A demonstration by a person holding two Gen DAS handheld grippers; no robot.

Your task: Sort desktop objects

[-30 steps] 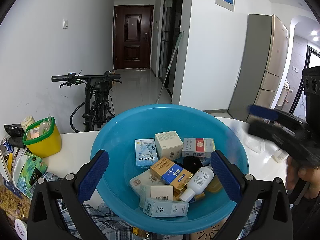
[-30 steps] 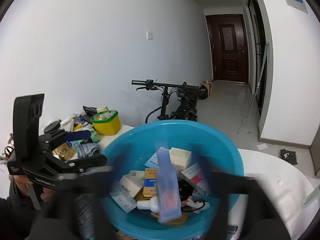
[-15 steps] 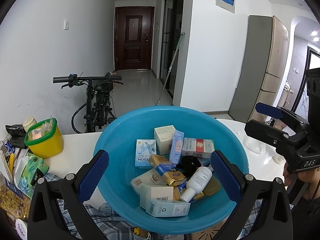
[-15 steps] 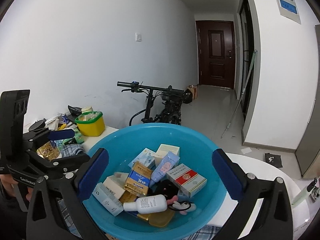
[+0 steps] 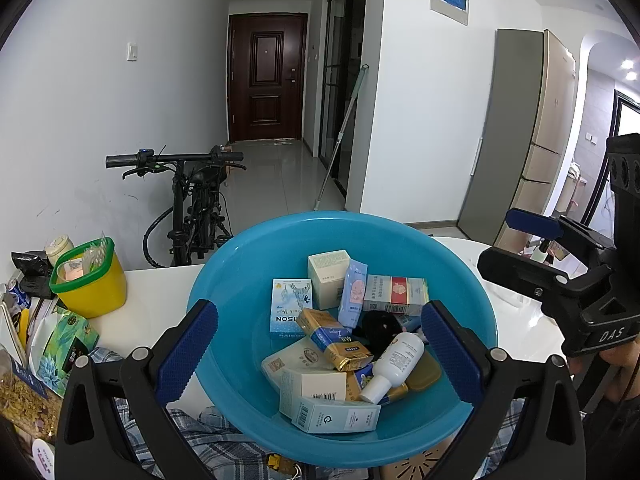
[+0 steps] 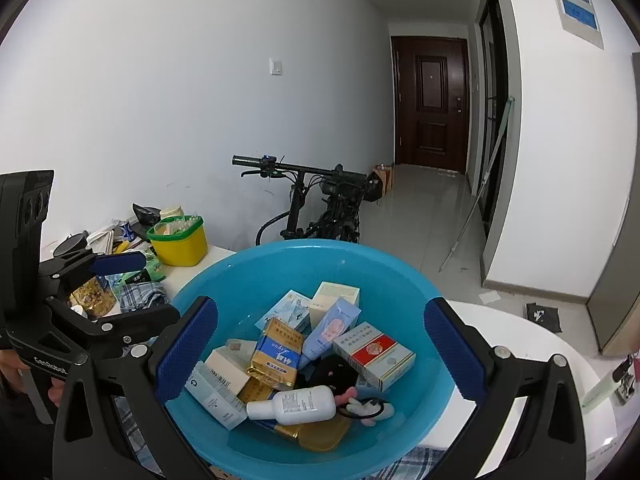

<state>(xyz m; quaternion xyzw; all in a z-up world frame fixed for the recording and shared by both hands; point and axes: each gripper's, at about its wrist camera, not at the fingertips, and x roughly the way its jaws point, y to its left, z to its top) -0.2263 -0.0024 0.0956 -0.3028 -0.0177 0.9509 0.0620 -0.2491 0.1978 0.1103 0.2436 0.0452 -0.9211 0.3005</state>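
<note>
A: What's the setting?
B: A white-walled hallway with a dark brown door [image 5: 267, 80] at the far end and a black bicycle [image 5: 192, 204] against the wall, just behind a white worktop [image 5: 160, 284]

A: And the things being sorted?
B: They're piled in a blue plastic basin [image 5: 344, 240] on the worktop. Inside it lie a red-and-white carton [image 5: 396, 290], a pale blue pouch [image 5: 353, 292] leaning against it, a gold-and-blue pack [image 5: 334, 338], a white bottle [image 5: 394, 362] on its side, a blue RAISON box [image 5: 291, 308] and a pale green box [image 5: 329, 278] toward the basin's far wall

A: The tools?
B: The left tool [image 5: 318, 354] hangs over the basin's near rim with its blue pads spread wide, holding nothing. The right tool [image 6: 320, 354] is likewise spread wide above the basin, empty. Each shows at the basin's side in the other's view

A: Anything beside the basin?
B: To its left, a yellow tub with a green rim [image 5: 89, 280], snack packets and a plaid cloth [image 6: 142, 294]
</note>
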